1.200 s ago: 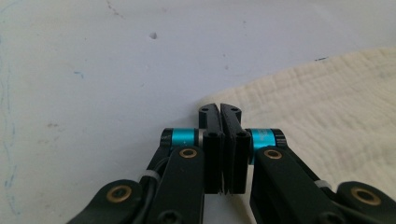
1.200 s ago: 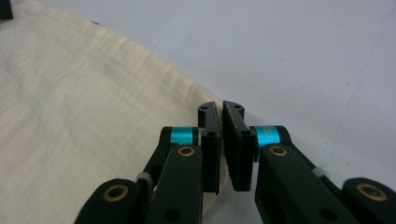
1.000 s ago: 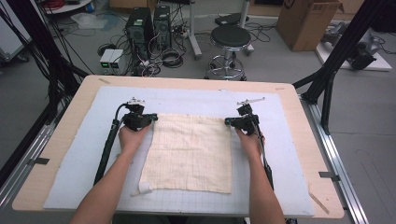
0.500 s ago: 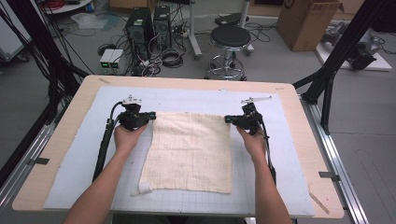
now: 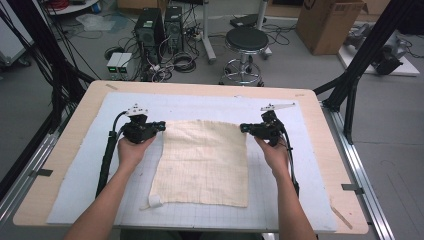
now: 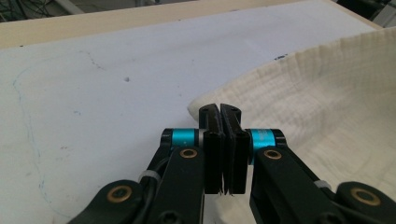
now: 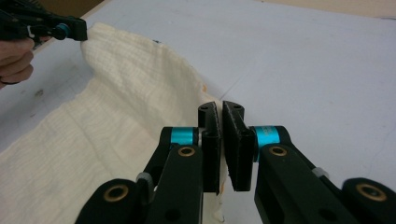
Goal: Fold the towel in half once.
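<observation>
A cream waffle-weave cloth (image 5: 205,162) lies spread on the white gridded mat (image 5: 310,165). My left gripper (image 5: 161,125) is shut on the cloth's far left corner, and in the left gripper view the black jaws (image 6: 220,112) pinch that corner of the cloth (image 6: 327,93), which is lifted slightly. My right gripper (image 5: 243,128) is shut on the far right corner. In the right gripper view its jaws (image 7: 220,112) clamp the cloth's edge, the cloth (image 7: 112,107) sags away to the left, and the other gripper (image 7: 70,30) holds the opposite corner.
The mat covers a wooden table (image 5: 65,150) with metal rails at both sides. Cables trail from each gripper along the forearms. A stool (image 5: 247,42), computer towers (image 5: 160,25) and a cardboard box (image 5: 330,22) stand on the floor beyond the table's far edge.
Both grippers have moved a little toward the table's far edge, carrying the cloth's far corners with them. The cloth's far edge is now slightly raised.
</observation>
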{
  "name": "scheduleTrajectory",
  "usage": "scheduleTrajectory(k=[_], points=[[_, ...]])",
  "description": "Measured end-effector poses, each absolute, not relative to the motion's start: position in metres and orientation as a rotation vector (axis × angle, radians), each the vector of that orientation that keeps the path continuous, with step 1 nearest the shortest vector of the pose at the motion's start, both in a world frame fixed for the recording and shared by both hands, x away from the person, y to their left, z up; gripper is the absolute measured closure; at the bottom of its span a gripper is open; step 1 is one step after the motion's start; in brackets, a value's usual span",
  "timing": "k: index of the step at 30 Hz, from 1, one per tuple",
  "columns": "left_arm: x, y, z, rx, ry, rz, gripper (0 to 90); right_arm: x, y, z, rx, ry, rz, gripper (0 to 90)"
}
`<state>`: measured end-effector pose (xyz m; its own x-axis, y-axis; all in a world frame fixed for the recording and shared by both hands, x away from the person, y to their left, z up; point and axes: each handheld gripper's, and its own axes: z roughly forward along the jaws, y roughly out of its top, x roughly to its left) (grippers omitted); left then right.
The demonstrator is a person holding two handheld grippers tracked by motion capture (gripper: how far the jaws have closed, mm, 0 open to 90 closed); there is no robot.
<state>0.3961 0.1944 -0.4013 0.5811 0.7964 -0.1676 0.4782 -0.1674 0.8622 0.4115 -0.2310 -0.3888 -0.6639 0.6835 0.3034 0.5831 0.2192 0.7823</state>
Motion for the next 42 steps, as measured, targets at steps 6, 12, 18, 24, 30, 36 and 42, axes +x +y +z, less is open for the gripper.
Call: scheduleTrajectory(k=[6, 12, 18, 24, 30, 36, 42], points=[[0.387, 0.196, -0.397, 1.827, 1.009, 0.412, 87.6, 0.403, -0.229, -0.383, 1.207, 2.38, 1.461, 85.9], [0.375, 0.201, -0.399, 1.808, 0.993, 0.404, 87.6, 0.393, -0.233, -0.389, 1.2, 2.373, 1.492, 85.9], [0.367, 0.202, -0.399, 1.807, 0.963, 0.391, 87.6, 0.383, -0.238, -0.394, 1.191, 2.366, 1.526, 85.9], [0.36, 0.203, -0.401, 1.811, 0.944, 0.383, 87.5, 0.375, -0.239, -0.393, 1.169, 2.366, 1.547, 85.9], [0.353, 0.207, -0.401, 1.812, 0.928, 0.387, 87.6, 0.367, -0.237, -0.386, 1.125, 2.373, 1.561, 85.9], [0.346, 0.21, -0.401, 1.804, 0.914, 0.387, 87.5, 0.362, -0.237, -0.388, 1.116, 2.394, 1.563, 85.9], [0.342, 0.211, -0.402, 1.802, 0.905, 0.381, 87.6, 0.359, -0.242, -0.391, 1.12, 2.391, 1.567, 85.9]])
